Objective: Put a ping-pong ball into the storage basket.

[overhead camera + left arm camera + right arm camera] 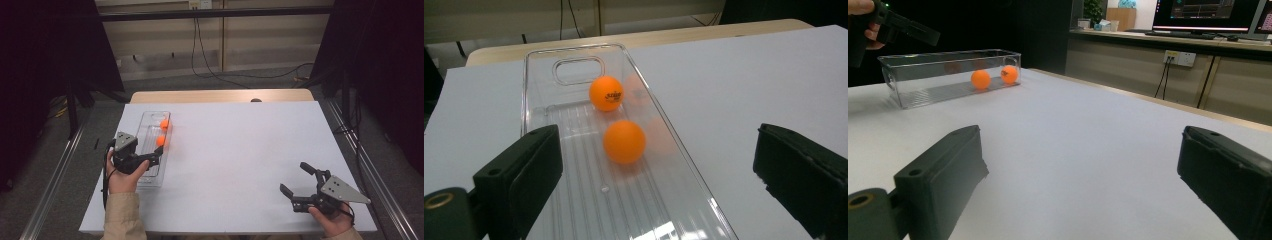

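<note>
far orange ball (606, 93) in clear tray (684, 165) bears small black print, unreadable.

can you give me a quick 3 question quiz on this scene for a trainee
1. How many orange balls lie in the clear tray?
2. True or false: the left gripper grips a ball.
3. Which gripper is over the tray: A left, B right?

Key
1. Two: the near ball and the far ball.
2. False; its jaws are open with nothing between them.
3. A; the right one is open above the bare white table.
</note>
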